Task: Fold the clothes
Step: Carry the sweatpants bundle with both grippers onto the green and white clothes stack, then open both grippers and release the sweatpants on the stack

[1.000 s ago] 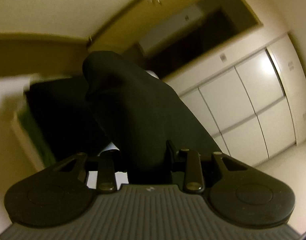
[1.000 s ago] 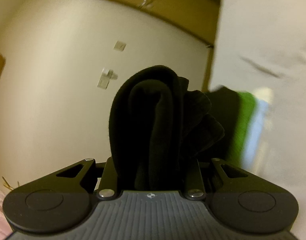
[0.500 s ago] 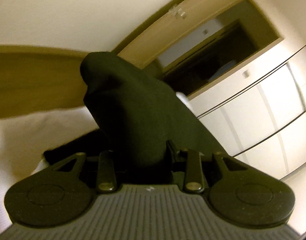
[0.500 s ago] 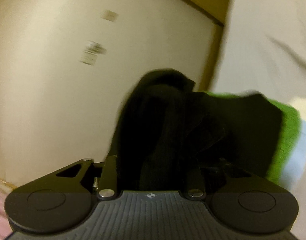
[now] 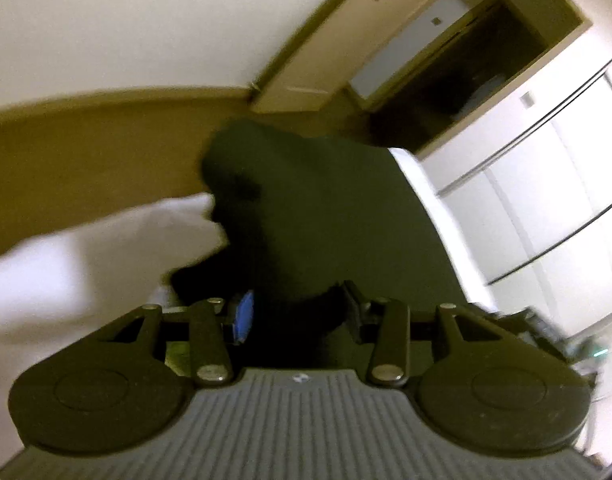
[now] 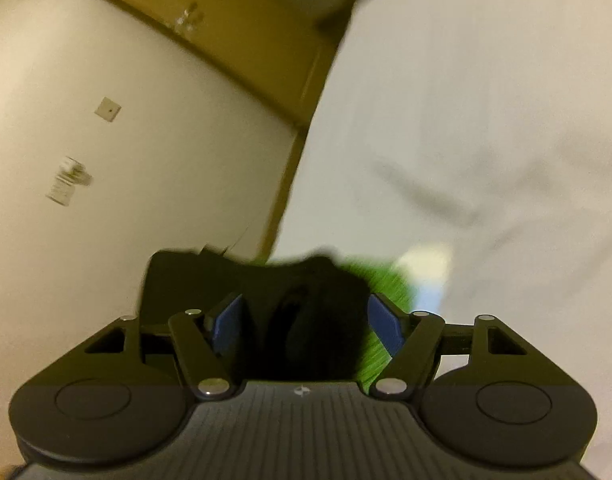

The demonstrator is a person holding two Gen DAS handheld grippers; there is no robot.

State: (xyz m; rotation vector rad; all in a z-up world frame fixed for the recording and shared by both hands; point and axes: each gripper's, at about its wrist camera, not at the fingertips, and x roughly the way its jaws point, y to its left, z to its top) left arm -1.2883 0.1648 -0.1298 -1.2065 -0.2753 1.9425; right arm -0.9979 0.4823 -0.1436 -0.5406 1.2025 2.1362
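Your left gripper pinches the soft, limp black cloth; right gripper spread. Regrip its edge.

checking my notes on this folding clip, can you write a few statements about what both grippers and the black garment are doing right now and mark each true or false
1. The right gripper has its jaws spread apart. True.
2. The left gripper is empty. False: the black garment fills the space between its jaws and rises in front of the lens, so it looks gripped.
3. Green fabric shows beside the black cloth in the right wrist view. True.
4. The right gripper's blue pads are pressed together on the cloth. False: they stand apart, with the black cloth lying between them.
5. White bedding fills much of the right wrist view. True.
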